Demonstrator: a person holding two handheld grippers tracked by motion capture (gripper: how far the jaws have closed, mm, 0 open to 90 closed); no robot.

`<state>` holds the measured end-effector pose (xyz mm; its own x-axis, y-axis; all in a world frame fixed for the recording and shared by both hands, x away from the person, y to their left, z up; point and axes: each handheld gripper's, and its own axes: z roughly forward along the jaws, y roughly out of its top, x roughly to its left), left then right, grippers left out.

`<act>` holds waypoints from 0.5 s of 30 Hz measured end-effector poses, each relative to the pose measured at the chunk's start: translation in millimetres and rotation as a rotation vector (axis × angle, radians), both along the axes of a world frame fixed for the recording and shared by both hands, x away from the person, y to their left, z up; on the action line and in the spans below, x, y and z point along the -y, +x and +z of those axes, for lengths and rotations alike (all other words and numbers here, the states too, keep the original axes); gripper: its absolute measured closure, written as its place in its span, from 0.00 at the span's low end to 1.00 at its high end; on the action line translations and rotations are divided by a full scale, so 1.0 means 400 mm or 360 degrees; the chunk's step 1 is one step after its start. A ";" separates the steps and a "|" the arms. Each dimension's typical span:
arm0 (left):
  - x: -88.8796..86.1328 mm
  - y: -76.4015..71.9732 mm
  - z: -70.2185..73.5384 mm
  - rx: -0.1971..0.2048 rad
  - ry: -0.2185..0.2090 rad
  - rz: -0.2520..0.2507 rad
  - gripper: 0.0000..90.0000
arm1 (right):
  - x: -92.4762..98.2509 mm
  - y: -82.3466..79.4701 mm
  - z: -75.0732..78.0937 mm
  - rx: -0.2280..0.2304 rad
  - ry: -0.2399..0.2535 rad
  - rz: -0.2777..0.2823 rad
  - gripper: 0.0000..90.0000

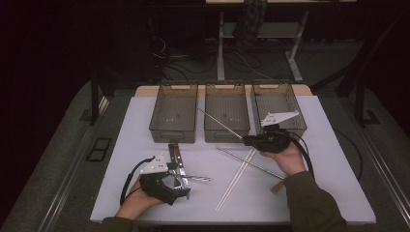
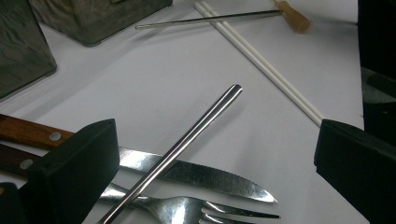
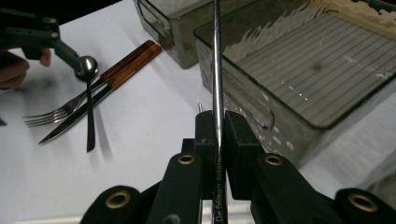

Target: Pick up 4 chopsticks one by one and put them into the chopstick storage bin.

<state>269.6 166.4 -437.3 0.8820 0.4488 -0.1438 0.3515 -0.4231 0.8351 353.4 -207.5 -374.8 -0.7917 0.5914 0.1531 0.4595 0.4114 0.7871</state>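
My right gripper (image 1: 245, 140) (image 3: 218, 119) is shut on a metal chopstick (image 1: 220, 123) (image 3: 217, 56). It holds the chopstick in the air, slanting back and left over the front wall of the middle bin (image 1: 226, 135). My left gripper (image 1: 183, 181) (image 2: 217, 135) rests open at the near left. A spoon handle (image 1: 198, 179) (image 2: 187, 140) runs between its wide jaws without touching them. It lies across a wooden-handled knife (image 1: 175, 152) (image 2: 205, 179) and a fork (image 2: 187, 210) (image 3: 51, 114).
Three clear bins stand side by side at the back: left (image 1: 171, 135), middle and right (image 1: 295, 123). A second metal chopstick (image 1: 251, 163) (image 2: 210, 18) and a white pair (image 1: 237, 179) (image 2: 261, 65) cross mid-table. A small tan piece (image 1: 277, 187) lies by my right sleeve.
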 end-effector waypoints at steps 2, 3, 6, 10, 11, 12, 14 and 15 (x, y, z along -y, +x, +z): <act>0.001 -0.001 0.000 0.0000 0.0001 -0.0005 0.00 | -0.017 0.007 0.006 -0.0005 -0.0009 -0.0006 0.94; 0.002 -0.001 0.000 0.0001 0.0001 -0.0008 0.00 | -0.026 0.011 0.008 -0.0003 -0.0016 -0.0008 0.94; 0.003 -0.002 0.001 0.0004 0.0001 -0.0012 0.00 | -0.053 0.024 0.014 -0.0012 -0.0049 -0.0014 0.94; 0.004 -0.001 0.001 0.0004 0.0001 -0.0014 0.00 | -0.088 0.042 0.021 -0.0020 -0.0086 -0.0013 0.94; 0.004 -0.002 0.001 0.0004 -0.0002 -0.0015 0.00 | -0.099 0.049 0.024 -0.0026 -0.0092 -0.0012 0.94; 0.004 -0.002 0.002 0.0005 -0.0003 -0.0016 0.00 | -0.106 0.053 0.026 -0.0029 -0.0094 -0.0010 0.94; 0.003 -0.002 0.002 0.0005 -0.0003 -0.0015 0.00 | -0.127 0.064 0.032 -0.0031 -0.0115 -0.0018 0.94; 0.003 -0.001 0.002 0.0007 0.0001 -0.0016 0.00 | -0.135 0.070 0.035 -0.0033 -0.0123 -0.0016 0.94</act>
<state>269.0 165.4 -436.3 0.8869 0.4403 -0.1397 0.3438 -0.4272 0.8362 381.4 -153.5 -361.0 -0.7827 0.6101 0.1230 0.4799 0.4658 0.7434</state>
